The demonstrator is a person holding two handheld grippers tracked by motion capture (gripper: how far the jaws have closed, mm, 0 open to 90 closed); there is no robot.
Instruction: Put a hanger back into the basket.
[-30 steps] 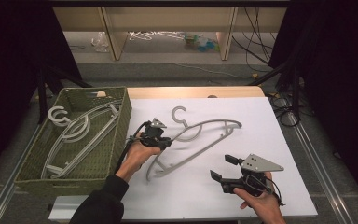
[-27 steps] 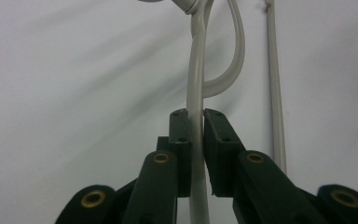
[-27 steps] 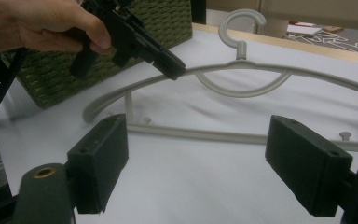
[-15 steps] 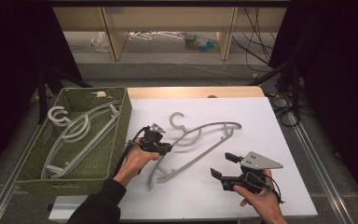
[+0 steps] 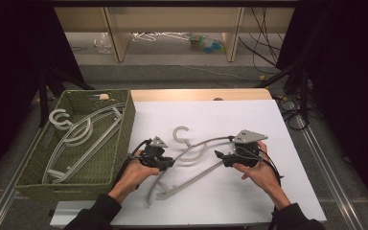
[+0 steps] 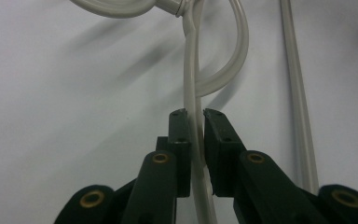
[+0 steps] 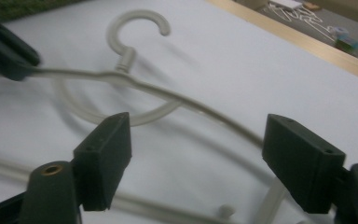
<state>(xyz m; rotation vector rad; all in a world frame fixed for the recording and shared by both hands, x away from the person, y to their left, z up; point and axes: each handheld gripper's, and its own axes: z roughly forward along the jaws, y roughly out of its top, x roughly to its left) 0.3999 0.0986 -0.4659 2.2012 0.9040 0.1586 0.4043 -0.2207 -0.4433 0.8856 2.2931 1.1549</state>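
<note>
One white table sheet (image 5: 249, 124), left hand-held gripper (image 6: 192, 116) clamping hanger (image 5: 191, 160), right hand-held gripper (image 7: 196, 154) agape.

Table (image 5: 268, 94): wooden top, largely covered by a white sheet (image 5: 249, 201). A green woven basket (image 5: 122, 143) stands at the sheet's left edge, overhanging the table's left side. A grey plastic hanger (image 5: 191, 177) lies near the sheet's centre.
</note>
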